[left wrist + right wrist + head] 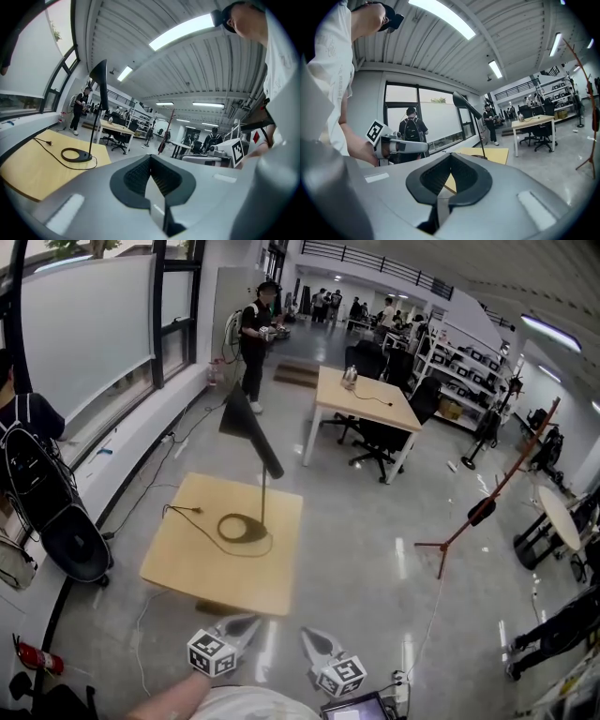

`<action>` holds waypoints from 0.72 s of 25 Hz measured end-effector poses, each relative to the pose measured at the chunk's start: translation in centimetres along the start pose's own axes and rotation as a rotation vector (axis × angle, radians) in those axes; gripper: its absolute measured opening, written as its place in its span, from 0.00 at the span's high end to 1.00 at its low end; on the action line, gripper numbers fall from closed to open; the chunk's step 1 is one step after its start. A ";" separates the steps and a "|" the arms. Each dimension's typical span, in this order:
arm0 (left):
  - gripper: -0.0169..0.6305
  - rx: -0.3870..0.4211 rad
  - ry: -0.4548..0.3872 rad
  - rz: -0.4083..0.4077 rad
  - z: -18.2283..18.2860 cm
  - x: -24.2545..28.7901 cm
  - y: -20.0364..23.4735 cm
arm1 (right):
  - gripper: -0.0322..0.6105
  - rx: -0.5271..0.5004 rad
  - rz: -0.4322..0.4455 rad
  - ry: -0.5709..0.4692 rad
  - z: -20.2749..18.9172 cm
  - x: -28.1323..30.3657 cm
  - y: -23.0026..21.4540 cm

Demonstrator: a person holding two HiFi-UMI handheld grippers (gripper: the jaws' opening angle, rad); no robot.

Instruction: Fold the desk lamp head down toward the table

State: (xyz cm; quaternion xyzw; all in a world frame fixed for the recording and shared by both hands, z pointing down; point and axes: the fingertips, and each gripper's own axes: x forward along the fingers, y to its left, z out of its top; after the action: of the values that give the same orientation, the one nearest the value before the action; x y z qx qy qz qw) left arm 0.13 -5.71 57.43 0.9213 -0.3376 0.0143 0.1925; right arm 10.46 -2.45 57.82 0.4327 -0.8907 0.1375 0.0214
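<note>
At the far left of the head view, a person with a backpack (28, 451) is seen beside the windows, and a fire extinguisher (37, 659) lies on the floor below. This person is also caught in the right gripper view but not in the left gripper view.

The light wooden bench (178, 563) stands left of centre, and the desk lamp (263, 486) is placed on its far half. The ring base (242, 528) rests flat on the bench, and a cable (192, 519) is trailed from it to the left. Only the head view shows the whole bench top and the cable's full run.

The lamp's thin stem is held upright. The lamp head (248, 427) is raised: its long axis slopes up from the top of the stem, with the wide end high and pointed toward the windows.

At the bottom edge, the left gripper (242, 626) and right gripper (316, 641) are held side by side, short of the bench and well apart from the lamp. In each gripper view the jaws are seen pressed together with nothing between them. The other gripper's marker cube is also caught in each of these views.

Further right, a second bench (366, 399) with office chairs is seen, then a red stand (487, 502).
</note>
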 end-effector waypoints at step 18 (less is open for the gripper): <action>0.97 0.023 -0.024 0.031 2.3 -1.4 4.0 | 0.93 -0.064 0.014 0.025 1.9 4.8 0.6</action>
State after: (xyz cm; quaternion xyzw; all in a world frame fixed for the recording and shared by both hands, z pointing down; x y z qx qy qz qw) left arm -3.74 -8.48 56.50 0.9183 -0.3537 0.0102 0.1776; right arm 7.17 -6.24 56.60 0.4236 -0.8974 0.1147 0.0453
